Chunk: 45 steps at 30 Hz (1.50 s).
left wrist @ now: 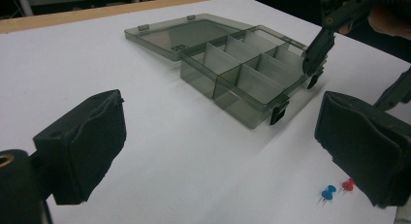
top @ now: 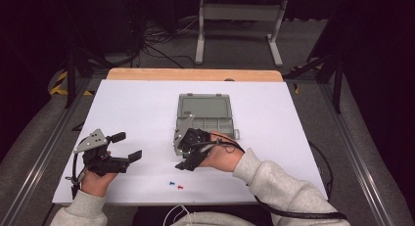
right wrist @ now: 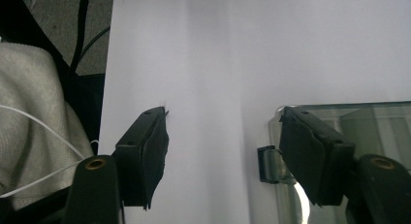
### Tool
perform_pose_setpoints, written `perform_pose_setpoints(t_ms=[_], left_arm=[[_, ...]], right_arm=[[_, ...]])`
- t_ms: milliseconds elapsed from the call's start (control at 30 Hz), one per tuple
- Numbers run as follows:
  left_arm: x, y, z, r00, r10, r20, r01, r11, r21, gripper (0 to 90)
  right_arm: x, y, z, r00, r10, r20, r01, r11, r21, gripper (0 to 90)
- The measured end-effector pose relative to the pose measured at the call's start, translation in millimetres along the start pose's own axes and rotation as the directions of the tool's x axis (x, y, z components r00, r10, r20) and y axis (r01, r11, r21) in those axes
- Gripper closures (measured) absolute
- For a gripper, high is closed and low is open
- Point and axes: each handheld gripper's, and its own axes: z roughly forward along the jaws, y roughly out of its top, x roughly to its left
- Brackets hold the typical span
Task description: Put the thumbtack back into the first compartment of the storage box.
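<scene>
From my remote station I look down on the desk (top: 147,103), its white top spread wide under the high camera. On it sits a grey-green compartment box (top: 208,121), its lid (top: 204,106) thrown flat open on the far side and the divided tray nearer the person; it lies right of the desk's middle, just past the right hand. The right gripper (top: 182,150) hangs over the box's near left corner, jaws released with nothing between them; in its own view one jaw stands over the bare white surface and the other in front of the box wall, beside a small black latch (right wrist: 268,164). The left gripper (top: 126,146) rests well left of the box, jaws spread wide and empty. Near the desk's front edge lie a blue pushpin (top: 172,183) and, just beside it, a red pushpin (top: 180,187).
</scene>
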Motion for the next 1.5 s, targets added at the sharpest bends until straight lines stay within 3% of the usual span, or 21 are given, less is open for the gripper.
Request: perform_pose_setpoints(t_ms=[233, 767, 1233, 1500], left_arm=[[0.2, -0.1, 0.4, 1.0000, -0.002, 0.000, 0.002, 1.0000, 0.004, 5.2], [-0.3, -0.4, 0.9, 1.0000, -0.002, -0.001, 0.002, 1.0000, 0.001, 5.2], [0.0, -0.5, 0.8, 1.0000, -0.004, -0.003, 0.004, 1.0000, 0.001, 5.2], [-4.2, -2.1, -2.1, 1.0000, -0.002, -0.006, 0.002, 1.0000, 0.002, 5.2]], right_arm=[[8.0, -5.1, 20.7, 0.9992, -0.010, -0.038, 0.011, 0.999, 0.042, 35.4], [23.4, -10.9, 49.7, 0.9944, -0.019, -0.104, 0.031, 0.992, 0.119, 38.8], [30.3, -12.6, 60.2, 0.9932, -0.034, -0.111, 0.051, 0.986, 0.156, 49.2], [34.0, -13.1, 61.1, 0.9945, -0.077, -0.071, 0.089, 0.980, 0.176, 65.2]])
